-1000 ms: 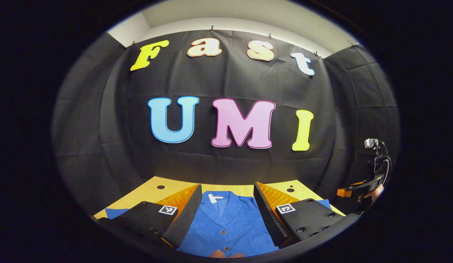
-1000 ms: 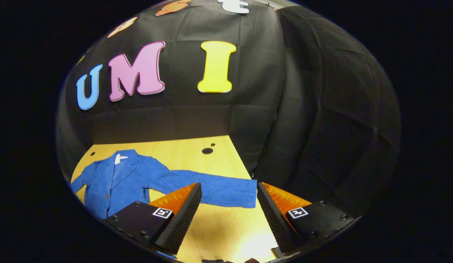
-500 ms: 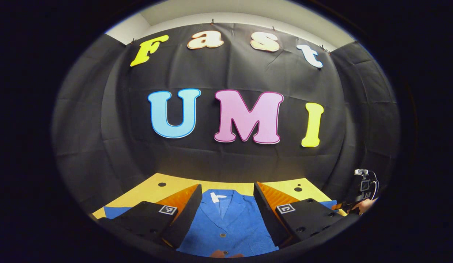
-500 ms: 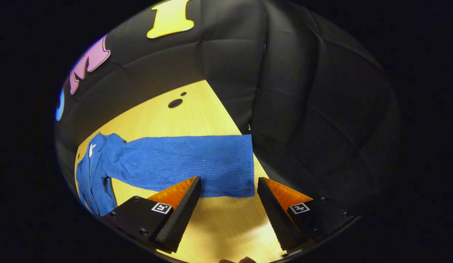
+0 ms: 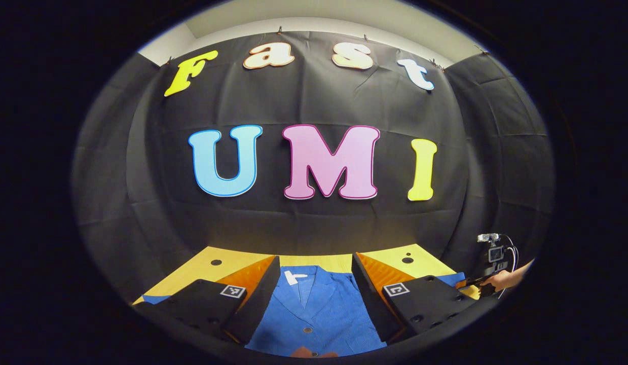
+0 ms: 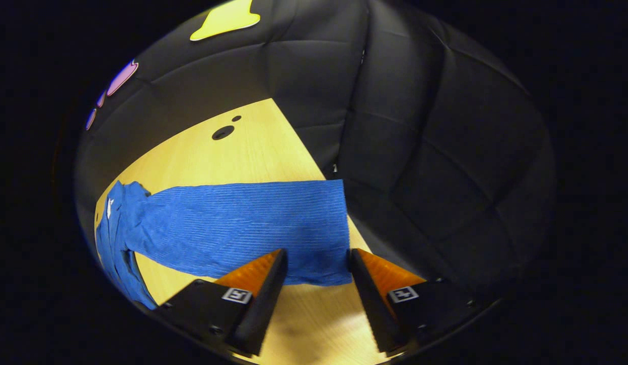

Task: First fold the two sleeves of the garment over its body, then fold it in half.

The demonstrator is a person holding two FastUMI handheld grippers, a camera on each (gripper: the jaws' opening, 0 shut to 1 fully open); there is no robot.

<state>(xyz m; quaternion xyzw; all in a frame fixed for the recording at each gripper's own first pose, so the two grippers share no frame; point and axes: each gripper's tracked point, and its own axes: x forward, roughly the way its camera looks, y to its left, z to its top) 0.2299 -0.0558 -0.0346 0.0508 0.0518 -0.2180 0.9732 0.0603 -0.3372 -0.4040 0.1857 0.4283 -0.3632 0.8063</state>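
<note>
A blue button-up garment (image 5: 314,309) lies flat on the wooden table (image 5: 227,261), collar toward the back wall. My left gripper (image 5: 314,276) hovers open over its chest, both fingers apart with nothing between them. In the right gripper view one long blue sleeve (image 6: 243,223) stretches across the table (image 6: 232,157) to its right edge. My right gripper (image 6: 316,266) stands open at the sleeve's cuff, one finger on each side of the cuff's near corner, not pressing on it. The right gripper (image 5: 488,271) and the hand holding it appear at the far right of the left gripper view.
The table's right edge (image 6: 303,147) meets the black cloth wall just past the cuff. Two dark round holes (image 6: 222,133) sit in the tabletop near the back corner. The garment's other sleeve (image 5: 151,299) pokes out at the left.
My right gripper has dropped lower and closer to the cuff, its fingers drawing somewhat nearer each other. The left gripper has drifted slightly to the right over the garment's chest.
</note>
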